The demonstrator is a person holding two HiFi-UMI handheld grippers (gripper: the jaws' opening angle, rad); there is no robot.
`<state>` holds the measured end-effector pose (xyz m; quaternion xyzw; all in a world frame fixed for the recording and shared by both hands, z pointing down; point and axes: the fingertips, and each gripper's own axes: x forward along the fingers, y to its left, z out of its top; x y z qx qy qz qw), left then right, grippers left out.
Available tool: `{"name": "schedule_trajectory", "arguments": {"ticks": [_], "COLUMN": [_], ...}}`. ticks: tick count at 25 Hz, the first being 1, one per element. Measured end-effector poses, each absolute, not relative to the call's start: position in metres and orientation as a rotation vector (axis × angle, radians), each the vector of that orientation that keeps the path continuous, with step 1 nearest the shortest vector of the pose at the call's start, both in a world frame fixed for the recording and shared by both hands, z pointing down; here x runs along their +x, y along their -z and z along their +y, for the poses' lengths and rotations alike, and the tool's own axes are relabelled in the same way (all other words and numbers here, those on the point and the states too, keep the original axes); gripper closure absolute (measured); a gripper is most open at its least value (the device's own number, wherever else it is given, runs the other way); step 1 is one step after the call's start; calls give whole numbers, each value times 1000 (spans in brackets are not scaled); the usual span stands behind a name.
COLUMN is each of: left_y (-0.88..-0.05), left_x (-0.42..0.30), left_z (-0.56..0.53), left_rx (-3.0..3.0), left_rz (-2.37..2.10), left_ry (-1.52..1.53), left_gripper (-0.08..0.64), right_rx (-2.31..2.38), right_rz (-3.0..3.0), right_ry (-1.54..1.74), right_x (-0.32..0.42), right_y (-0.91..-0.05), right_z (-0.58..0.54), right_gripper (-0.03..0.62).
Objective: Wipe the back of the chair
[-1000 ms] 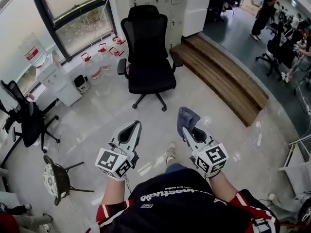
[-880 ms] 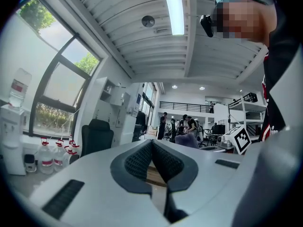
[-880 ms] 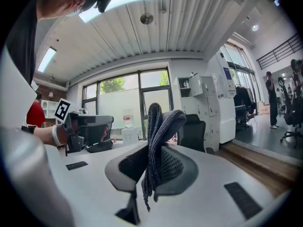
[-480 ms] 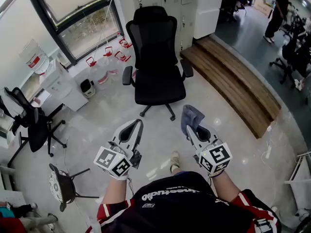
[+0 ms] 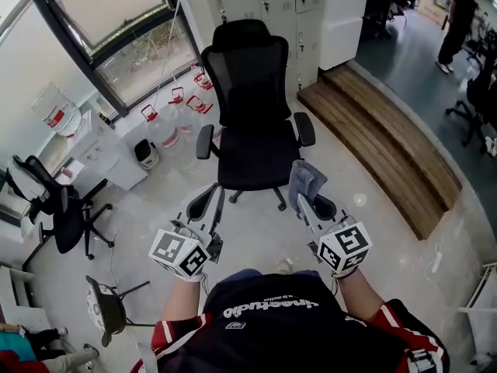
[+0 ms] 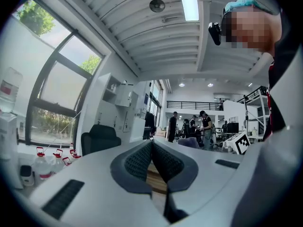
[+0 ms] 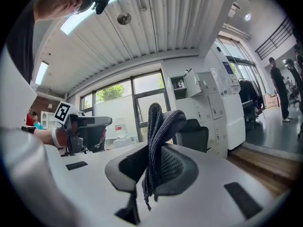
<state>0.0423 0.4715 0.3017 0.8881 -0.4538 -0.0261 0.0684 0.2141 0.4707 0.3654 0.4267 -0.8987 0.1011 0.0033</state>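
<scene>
Chair (image 5: 252,103) nearer, cloth (image 5: 304,177) in right gripper (image 5: 308,204)

I count two hand-held grippers: the left hand-held gripper (image 5: 210,200) and the right hand-held gripper (image 5: 311,204). One grey cloth (image 5: 304,179). Two black office chairs in full view: the middle chair (image 5: 252,107) and the left chair (image 5: 56,208). One stool (image 5: 103,305).

An open-plan office: a black mesh office chair (image 5: 252,107) stands on a glossy floor (image 5: 155,200) before white lockers (image 5: 272,6). Another swivel chair (image 5: 58,208) stands at the left, a water-cooler bottle (image 5: 56,107) sits by the big window (image 5: 116,22), and a person (image 5: 460,18) stands far right.
</scene>
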Motion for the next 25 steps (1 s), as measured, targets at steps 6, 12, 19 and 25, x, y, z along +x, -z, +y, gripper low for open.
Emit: {"name": "schedule_trajectory", "arguments": {"ticks": [6,12,19,25], "left_y": [-306,-322,-329,-321], "left_x": [42,23,-19,-71], "left_z": [417,346,241,152], "left_rx": [2665,2649,2651,2691], "left_rz": [-1382,-1376,-1358,-1331], "left_ry": [47,56,80,48], "left_gripper": [537,537,537,537], "right_rx": [1319,1348,1371,1371], "right_rz": [-2814,-2775,-2735,-2739], "right_ry": [-349,-397,-392,-383], "right_x": [214,201,159,95], "right_y": [-369,-385,-387,-374], "right_z": [417,353,253,163], "right_gripper": [529,529,529,529]}}
